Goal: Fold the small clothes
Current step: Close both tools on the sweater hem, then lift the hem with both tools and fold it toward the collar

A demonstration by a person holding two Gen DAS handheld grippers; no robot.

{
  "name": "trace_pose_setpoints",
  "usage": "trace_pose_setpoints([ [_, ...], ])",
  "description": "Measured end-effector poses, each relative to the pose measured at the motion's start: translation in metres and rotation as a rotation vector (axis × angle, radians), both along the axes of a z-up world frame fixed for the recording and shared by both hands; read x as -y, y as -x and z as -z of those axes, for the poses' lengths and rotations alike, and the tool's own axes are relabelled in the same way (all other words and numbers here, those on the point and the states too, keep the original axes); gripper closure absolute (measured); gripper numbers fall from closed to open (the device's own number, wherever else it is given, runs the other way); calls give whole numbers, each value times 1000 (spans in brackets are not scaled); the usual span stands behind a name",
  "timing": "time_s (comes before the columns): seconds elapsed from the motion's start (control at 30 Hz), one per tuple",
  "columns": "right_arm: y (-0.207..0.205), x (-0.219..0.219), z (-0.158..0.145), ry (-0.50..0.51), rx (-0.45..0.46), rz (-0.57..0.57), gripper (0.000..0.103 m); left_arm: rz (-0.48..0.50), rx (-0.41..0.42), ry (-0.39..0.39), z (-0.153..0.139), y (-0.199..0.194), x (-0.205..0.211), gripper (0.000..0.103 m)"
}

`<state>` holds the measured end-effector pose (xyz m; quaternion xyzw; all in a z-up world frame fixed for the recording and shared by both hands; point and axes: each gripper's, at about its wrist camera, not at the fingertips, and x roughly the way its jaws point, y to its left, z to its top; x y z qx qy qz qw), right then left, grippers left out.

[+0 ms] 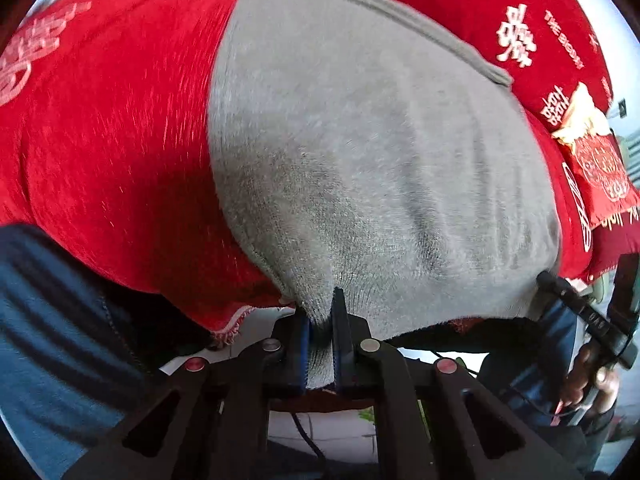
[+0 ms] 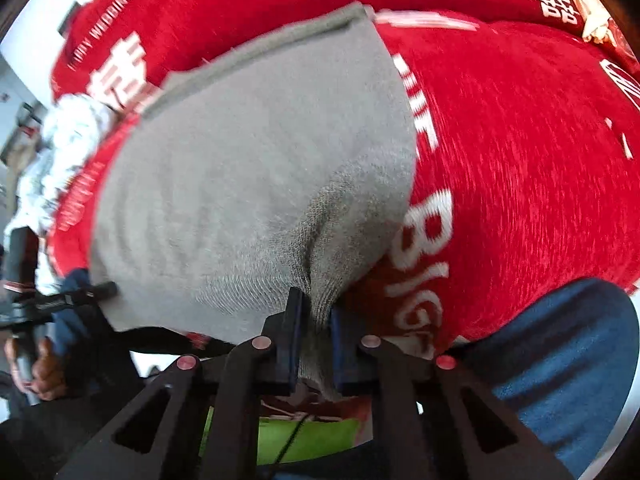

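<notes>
Grey knit garment (image 1: 360, 152) is lying spread on the red printed cloth (image 1: 112, 152), its long axis running away from both grippers toward the far hemmed edge. Left gripper (image 1: 322, 340) is pinching the near left corner; right gripper (image 2: 316, 336) is pinching the near right corner. Both hands are equally close, pointing steeply down. The room beyond is largely hidden.

A home (likely), given the red wedding-print cloth (image 1: 120, 140).

Grey knit garment (image 1: 360, 152) — spread flat on red cloth (image 1: 120, 140)
</notes>
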<state>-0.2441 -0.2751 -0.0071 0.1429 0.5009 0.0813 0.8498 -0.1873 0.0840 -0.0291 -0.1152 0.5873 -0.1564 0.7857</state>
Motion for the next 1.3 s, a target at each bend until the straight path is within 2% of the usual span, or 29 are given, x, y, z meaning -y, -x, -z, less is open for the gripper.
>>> trace_pose_setpoints([
  [0.13, 7, 3, -26, -13, 64, -34, 89, 28, 66, -22, -19, 9, 0, 94],
  [0.3, 13, 13, -54, -98, 171, -39, 89, 11, 156, 11, -56, 3, -8, 94],
  [0.43, -17, 11, -77, -145, 259, -2, 90, -26, 267, 12, -96, -25, -14, 94],
  [0.5, -38, 11, -82, -158, 294, 34, 97, -49, 300, 10, -106, -47, -10, 94],
  [0.57, -59, 7, -80, -141, 299, 61, 97, -62, 309, 8, -109, -69, -6, 94],
  [0.63, -83, 4, -70, -129, 281, 77, 97, -79, 285, 2, -103, -88, -5, 94],
  [0.77, -114, -3, -33, -89, 174, 67, 97, -87, 206, -43, -69, -111, 1, 94],
  [0.83, -119, -5, -26, -94, 171, 53, 97, -89, 174, -44, -53, -113, 0, 94],
  [0.93, -115, 2, -30, -141, 170, 42, 90, -100, 179, 1, -51, -106, -6, 94],
  [0.97, -111, 7, -31, -163, 169, 38, 80, -95, 174, 14, -51, -104, -8, 94],
  [1.0, -107, 11, -31, -179, 171, 40, 63, -88, 168, 20, -51, -102, -8, 93],
  [1.03, -102, 16, -31, -185, 173, 56, 52, -83, 160, 23, -51, -100, -8, 84],
  [1.07, -97, 21, -31, -198, 178, 72, 32, -76, 149, 40, -49, -98, -10, 73],
  [1.1, -93, 25, -30, -221, 188, 84, 30, -68, 140, 83, -48, -95, -12, 46],
  [1.13, -89, 30, -29, -259, 192, 92, 30, -71, 146, 113, -49, -92, -14, 31],
  [1.3, -85, 39, -28, -418, 188, 66, 33, -74, 167, 117, -55, -83, -10, 31],
])
